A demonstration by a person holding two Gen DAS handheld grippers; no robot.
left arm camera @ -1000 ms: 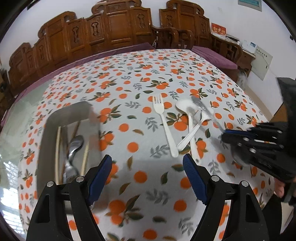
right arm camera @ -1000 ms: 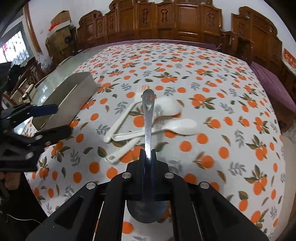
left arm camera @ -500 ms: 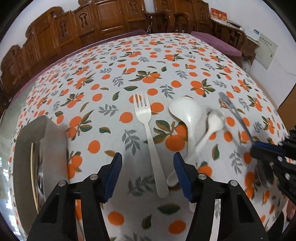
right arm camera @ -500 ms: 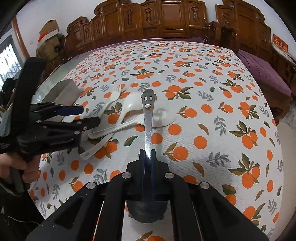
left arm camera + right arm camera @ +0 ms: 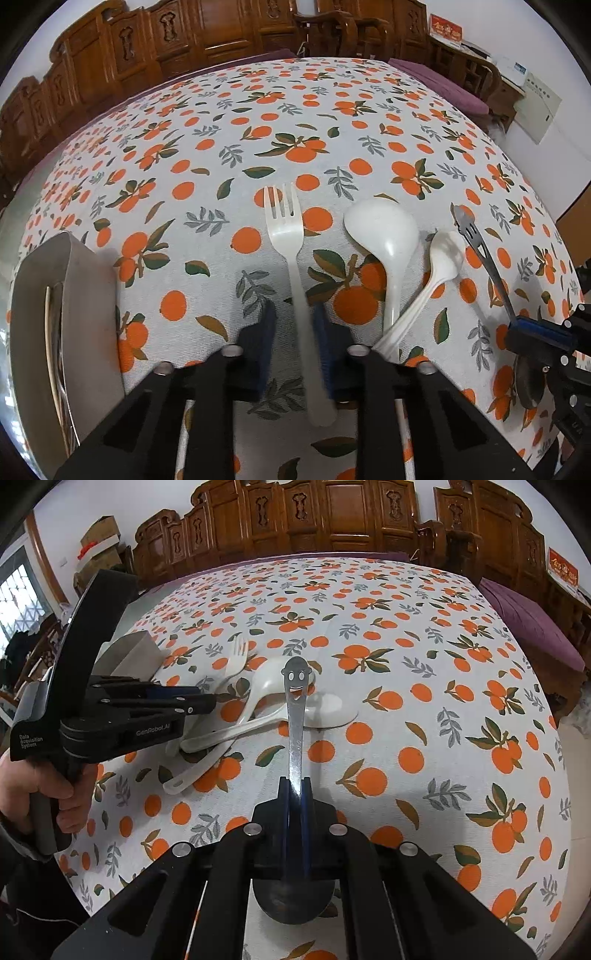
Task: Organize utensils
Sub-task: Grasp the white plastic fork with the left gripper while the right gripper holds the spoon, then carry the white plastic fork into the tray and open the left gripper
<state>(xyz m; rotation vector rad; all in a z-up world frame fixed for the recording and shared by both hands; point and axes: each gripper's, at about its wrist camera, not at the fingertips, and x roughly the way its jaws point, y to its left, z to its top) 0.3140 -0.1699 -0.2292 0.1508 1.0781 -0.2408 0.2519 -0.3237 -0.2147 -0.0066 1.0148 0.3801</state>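
Tablecloth [image 5: 229, 110] with orange print, carved wooden chairs [image 5: 207, 33] behind.

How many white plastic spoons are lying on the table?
2. The big white plastic ladle spoon lies right of the white fork; the smaller white plastic spoon crosses its handle. Others may hide in the metal box.

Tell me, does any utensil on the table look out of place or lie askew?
Yes. The two white spoons lie crossed, their handles overlapping, beside the straight white fork. Nothing looks spilled or broken.
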